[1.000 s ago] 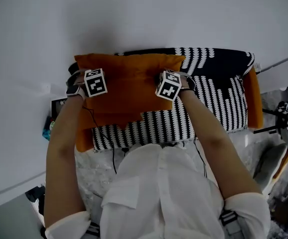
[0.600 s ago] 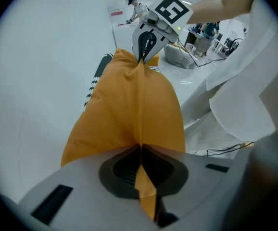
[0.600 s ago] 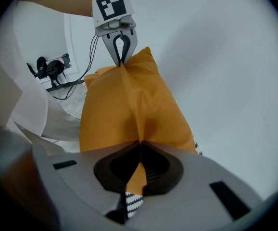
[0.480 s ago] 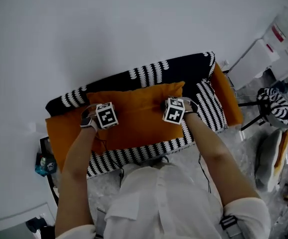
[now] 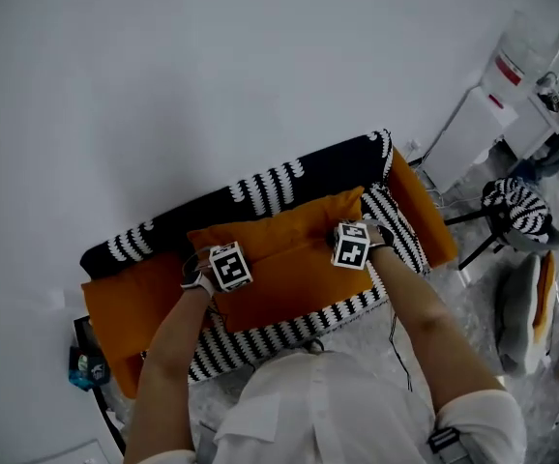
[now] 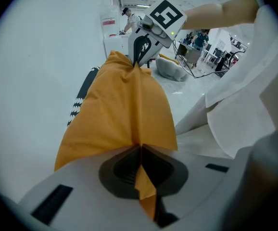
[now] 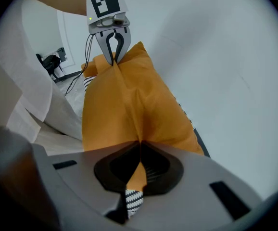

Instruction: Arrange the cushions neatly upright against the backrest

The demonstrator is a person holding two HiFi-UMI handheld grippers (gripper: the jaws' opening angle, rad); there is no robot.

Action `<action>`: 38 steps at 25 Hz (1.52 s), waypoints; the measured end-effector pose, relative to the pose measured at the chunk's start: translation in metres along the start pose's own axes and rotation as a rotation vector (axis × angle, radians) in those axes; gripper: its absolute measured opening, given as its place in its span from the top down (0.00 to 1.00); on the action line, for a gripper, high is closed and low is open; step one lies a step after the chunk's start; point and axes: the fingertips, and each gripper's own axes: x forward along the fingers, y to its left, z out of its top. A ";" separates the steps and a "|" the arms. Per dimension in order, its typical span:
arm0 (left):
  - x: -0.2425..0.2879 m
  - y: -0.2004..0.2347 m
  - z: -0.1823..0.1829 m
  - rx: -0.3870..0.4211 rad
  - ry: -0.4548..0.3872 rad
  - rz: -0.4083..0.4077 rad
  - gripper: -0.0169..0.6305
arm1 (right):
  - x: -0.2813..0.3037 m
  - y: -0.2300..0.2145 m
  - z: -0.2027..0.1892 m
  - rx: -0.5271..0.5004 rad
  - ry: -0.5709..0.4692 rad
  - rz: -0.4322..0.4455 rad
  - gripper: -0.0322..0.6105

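Sofa: black-and-white striped cover, backrest tight against the white wall, standing on a pale mottled floor. One orange cushion sits over the middle-to-right part of the seat, long edge along the backrest; head view doesn't show whether it actually rests on the seat. Orange at both ends too: left block is wide and flat, right block is narrow and runs along the side. Cushion or armrest, can't tell.
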 end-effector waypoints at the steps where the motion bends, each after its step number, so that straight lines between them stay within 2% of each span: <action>1: 0.003 0.005 -0.007 -0.006 0.020 0.005 0.94 | 0.002 0.002 -0.002 0.008 0.006 0.010 0.93; 5: -0.002 0.039 0.006 -0.006 0.001 0.022 0.94 | -0.001 -0.033 -0.010 0.016 0.029 -0.028 0.93; 9: 0.004 0.042 0.022 0.023 -0.004 -0.006 0.94 | -0.006 -0.044 -0.021 0.024 0.048 -0.045 0.93; 13: 0.014 0.059 0.043 0.043 0.002 0.000 0.94 | -0.009 -0.067 -0.038 0.019 0.050 -0.066 0.93; 18: 0.032 0.068 0.077 0.030 0.011 -0.036 0.94 | 0.008 -0.086 -0.074 0.030 0.019 -0.011 0.93; 22: 0.062 0.096 0.113 -0.009 0.046 -0.023 0.94 | 0.014 -0.124 -0.115 -0.011 0.016 0.026 0.93; 27: 0.093 0.126 0.169 -0.083 0.047 -0.013 0.94 | 0.024 -0.172 -0.167 -0.054 0.013 0.090 0.93; 34: 0.146 0.178 0.254 -0.149 -0.008 0.054 0.94 | 0.043 -0.250 -0.245 -0.059 0.043 0.063 0.93; 38: 0.169 0.215 0.273 -0.176 -0.012 0.115 0.94 | 0.065 -0.288 -0.267 -0.037 0.052 0.031 0.93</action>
